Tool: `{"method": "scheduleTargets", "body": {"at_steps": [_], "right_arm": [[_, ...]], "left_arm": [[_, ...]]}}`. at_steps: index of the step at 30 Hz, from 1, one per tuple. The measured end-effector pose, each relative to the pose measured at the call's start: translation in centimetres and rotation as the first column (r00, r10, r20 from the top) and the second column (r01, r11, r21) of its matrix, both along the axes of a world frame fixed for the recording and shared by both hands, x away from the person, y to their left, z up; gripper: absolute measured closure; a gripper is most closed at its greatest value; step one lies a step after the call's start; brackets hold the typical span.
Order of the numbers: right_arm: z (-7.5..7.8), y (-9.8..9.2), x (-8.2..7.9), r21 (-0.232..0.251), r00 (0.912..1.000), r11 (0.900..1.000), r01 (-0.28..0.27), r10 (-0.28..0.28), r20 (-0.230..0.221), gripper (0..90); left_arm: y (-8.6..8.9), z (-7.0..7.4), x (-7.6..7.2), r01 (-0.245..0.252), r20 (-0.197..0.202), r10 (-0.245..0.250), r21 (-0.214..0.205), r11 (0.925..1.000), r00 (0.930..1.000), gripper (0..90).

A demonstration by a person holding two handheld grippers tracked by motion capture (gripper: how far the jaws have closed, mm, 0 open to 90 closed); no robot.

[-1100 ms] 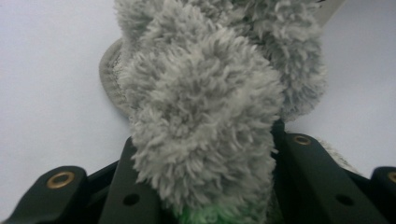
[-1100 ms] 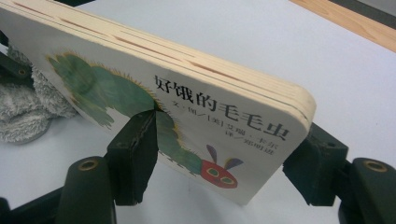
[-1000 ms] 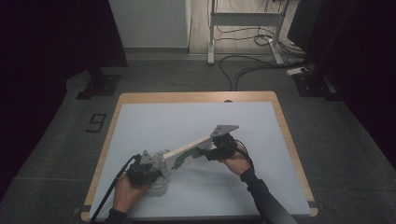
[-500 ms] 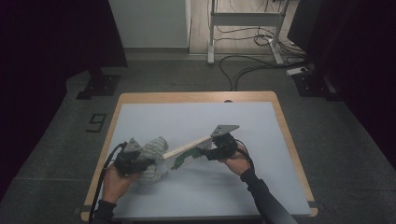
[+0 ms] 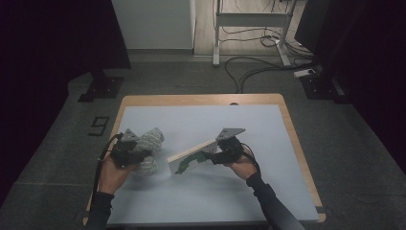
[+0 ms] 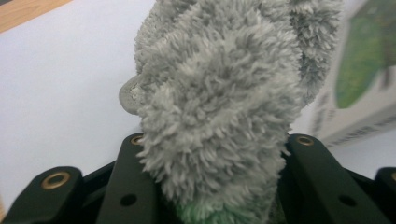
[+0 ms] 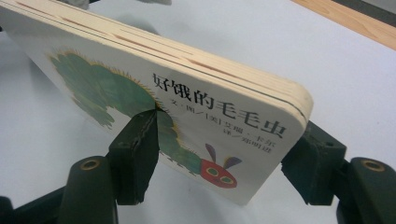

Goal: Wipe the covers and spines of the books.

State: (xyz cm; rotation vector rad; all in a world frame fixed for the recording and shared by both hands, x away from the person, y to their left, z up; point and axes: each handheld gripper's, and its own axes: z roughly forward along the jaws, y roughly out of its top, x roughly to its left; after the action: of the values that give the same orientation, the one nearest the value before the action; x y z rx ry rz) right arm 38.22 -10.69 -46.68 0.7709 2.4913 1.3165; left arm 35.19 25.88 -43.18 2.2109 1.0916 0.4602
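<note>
My left gripper (image 5: 130, 152) clamps the grey fluffy cloth (image 5: 149, 143) at lower left; my right gripper (image 5: 221, 155) grips the board book (image 5: 191, 158), its long axis pointing left toward the cloth (just beside).

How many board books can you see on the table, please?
1: the board book is clamped in the right gripper, tilted above the table, right of the grey fluffy cloth.

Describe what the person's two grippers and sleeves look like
Both the left gripper and the right gripper are black, each with two chunky black jaws that carry brass-ringed holes. A grey three-cornered plate tops each, and a black cable trails from each. The person wears dark long sleeves.
</note>
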Motion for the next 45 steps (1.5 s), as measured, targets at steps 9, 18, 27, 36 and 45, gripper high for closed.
{"method": "scheduleTargets", "body": {"at_steps": [9, 18, 27, 36, 45], "right_arm": [[0.0, -0.1, 0.0, 0.004, 1.0000, 1.0000, -0.002, 0.002, -0.002, 31.8], [-0.1, -0.2, 0.0, 0.009, 1.0000, 0.9999, -0.004, 0.004, -0.005, 32.0], [-0.1, -0.3, 0.0, 0.013, 1.0000, 0.9999, -0.006, 0.006, -0.006, 32.0], [-0.1, -0.3, 0.0, 0.015, 1.0000, 0.9999, -0.007, 0.007, -0.007, 31.9], [0.0, -0.2, 0.1, 0.010, 0.9999, 0.9999, -0.009, 0.009, -0.010, 31.7]], "left_arm": [[1.3, -1.1, 1.7, -0.056, -0.026, 0.056, 0.030, 0.9980, 0.9981, 59.5], [1.5, -4.2, 3.0, -0.071, -0.088, 0.072, 0.013, 0.9974, 0.9935, 57.1], [1.5, -6.5, 3.5, -0.071, -0.119, 0.071, 0.010, 0.9975, 0.9903, 49.5], [1.7, -4.7, 2.6, -0.066, -0.058, 0.066, 0.008, 0.9978, 0.9961, 22.8], [0.7, -1.7, 0.1, 0.005, -0.004, -0.005, -0.045, 0.9990, 1.0000, 20.0]]}}
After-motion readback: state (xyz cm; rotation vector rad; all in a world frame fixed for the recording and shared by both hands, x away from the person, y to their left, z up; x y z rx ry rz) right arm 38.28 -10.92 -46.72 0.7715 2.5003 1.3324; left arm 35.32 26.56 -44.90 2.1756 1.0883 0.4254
